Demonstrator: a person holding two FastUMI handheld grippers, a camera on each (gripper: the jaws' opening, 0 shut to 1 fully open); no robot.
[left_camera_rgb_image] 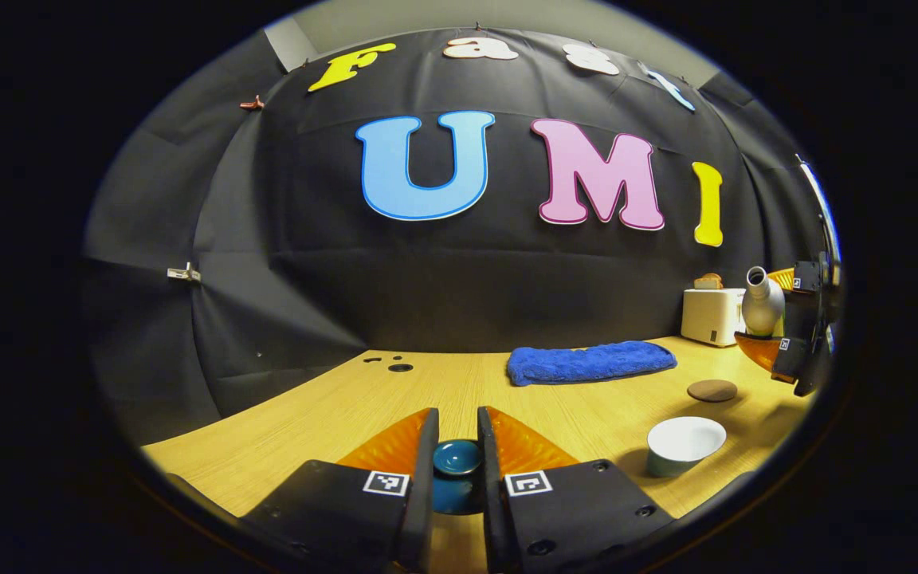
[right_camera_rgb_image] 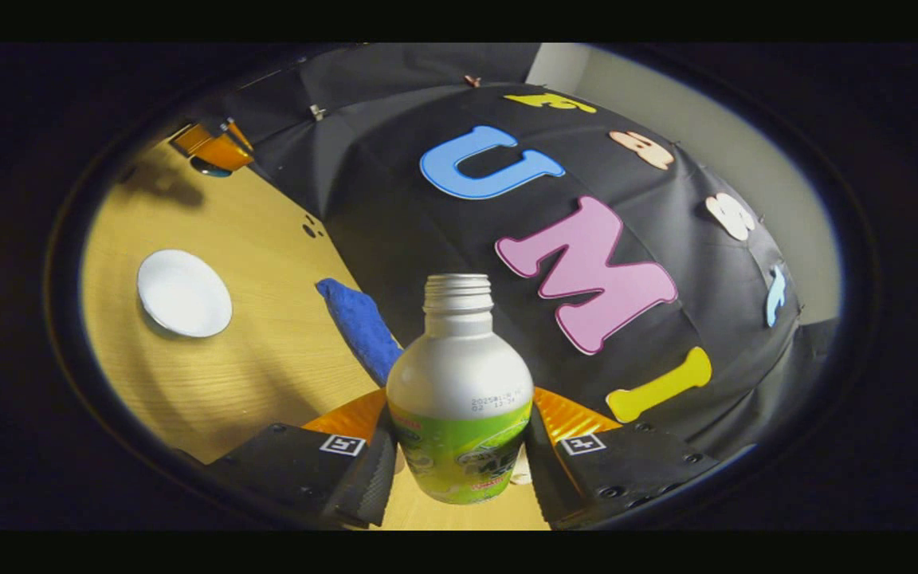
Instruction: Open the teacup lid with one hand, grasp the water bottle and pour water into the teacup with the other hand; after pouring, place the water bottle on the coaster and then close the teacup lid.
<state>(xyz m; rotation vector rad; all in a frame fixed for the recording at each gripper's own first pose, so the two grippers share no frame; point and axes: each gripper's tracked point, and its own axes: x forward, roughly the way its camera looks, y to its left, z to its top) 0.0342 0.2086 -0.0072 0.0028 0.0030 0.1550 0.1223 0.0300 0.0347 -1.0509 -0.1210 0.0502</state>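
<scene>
I am holding the left tool clamped on the blue lid, lifted just above the table. The right tool is gripping the bottle on both sides, tilted, its open neck uncapped. The cup is sitting open on the table, with the round coaster just behind it and a blue towel farther back.
</scene>
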